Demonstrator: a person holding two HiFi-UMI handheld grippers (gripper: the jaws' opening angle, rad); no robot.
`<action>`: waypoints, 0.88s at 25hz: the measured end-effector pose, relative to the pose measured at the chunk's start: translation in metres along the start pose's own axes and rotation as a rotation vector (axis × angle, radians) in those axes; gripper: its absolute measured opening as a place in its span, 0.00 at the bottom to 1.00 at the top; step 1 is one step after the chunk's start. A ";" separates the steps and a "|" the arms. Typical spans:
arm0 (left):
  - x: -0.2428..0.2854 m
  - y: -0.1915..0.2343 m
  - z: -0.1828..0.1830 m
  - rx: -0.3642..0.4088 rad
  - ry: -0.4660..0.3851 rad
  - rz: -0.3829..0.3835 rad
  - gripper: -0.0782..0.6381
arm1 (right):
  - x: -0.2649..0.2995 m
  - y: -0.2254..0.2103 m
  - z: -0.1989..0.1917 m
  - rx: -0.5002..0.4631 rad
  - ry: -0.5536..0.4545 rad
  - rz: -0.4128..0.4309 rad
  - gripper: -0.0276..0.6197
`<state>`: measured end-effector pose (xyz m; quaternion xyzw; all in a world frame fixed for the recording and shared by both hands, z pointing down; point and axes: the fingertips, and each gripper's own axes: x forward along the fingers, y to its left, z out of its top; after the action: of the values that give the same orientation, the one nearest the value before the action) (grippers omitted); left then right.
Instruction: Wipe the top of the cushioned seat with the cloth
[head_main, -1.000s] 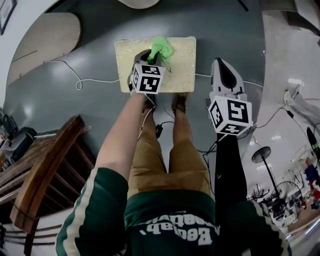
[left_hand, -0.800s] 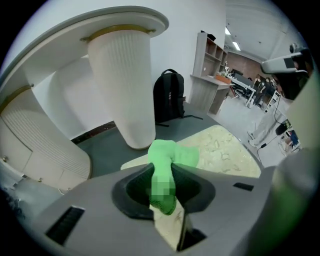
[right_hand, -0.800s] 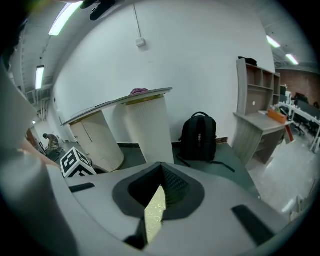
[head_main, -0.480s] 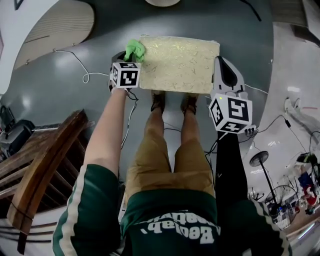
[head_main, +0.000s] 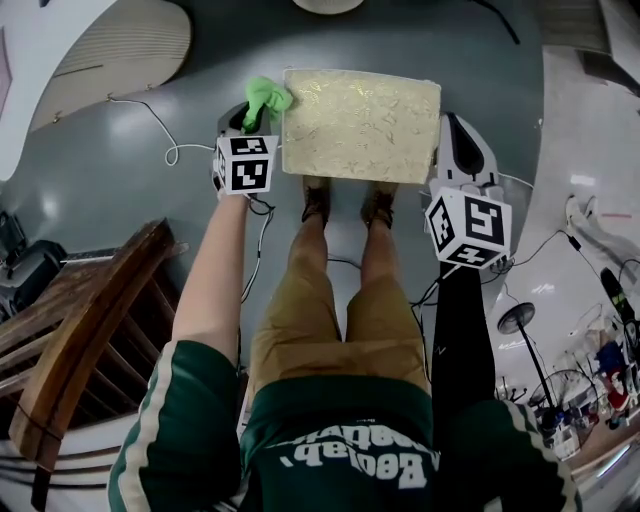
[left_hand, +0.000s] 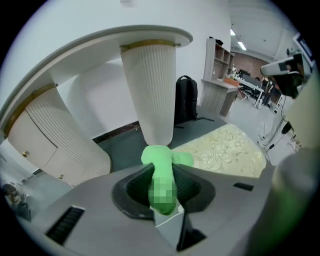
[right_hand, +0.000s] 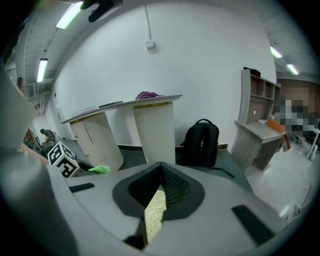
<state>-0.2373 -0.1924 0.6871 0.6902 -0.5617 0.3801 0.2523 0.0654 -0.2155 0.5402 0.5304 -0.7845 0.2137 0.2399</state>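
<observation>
The cushioned seat (head_main: 360, 125) is a pale yellow, leaf-patterned rectangle on the grey floor in front of the person's feet. My left gripper (head_main: 254, 110) hangs just off the seat's left edge, shut on a bright green cloth (head_main: 266, 96). In the left gripper view the cloth (left_hand: 161, 162) bulges out between the jaws, with the seat (left_hand: 227, 150) to the right. My right gripper (head_main: 455, 128) is at the seat's right edge, shut and holding nothing. In the right gripper view a sliver of the seat (right_hand: 154, 215) shows under the right gripper (right_hand: 161, 172).
A wooden chair (head_main: 90, 340) stands at the left. A white cable (head_main: 150, 125) trails over the floor left of the seat. A ribbed white pedestal (left_hand: 150, 90) and a black backpack (right_hand: 200, 142) stand beyond the seat. A fan stand (head_main: 525, 312) is at the right.
One second ago the left gripper held the cloth on the seat's top; it has since slid left, off the seat's left edge. The right gripper has stayed beside the seat.
</observation>
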 end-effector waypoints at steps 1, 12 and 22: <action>-0.008 -0.008 0.012 0.001 -0.036 -0.010 0.25 | -0.004 -0.003 -0.001 0.002 -0.001 -0.007 0.05; -0.040 -0.203 0.084 0.027 -0.208 -0.278 0.25 | -0.043 -0.054 -0.018 0.044 -0.019 -0.043 0.05; -0.008 -0.339 0.066 0.135 -0.108 -0.399 0.25 | -0.079 -0.099 -0.042 0.106 -0.029 -0.053 0.05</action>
<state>0.1055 -0.1576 0.6687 0.8224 -0.3997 0.3219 0.2455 0.1894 -0.1670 0.5343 0.5659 -0.7613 0.2408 0.2054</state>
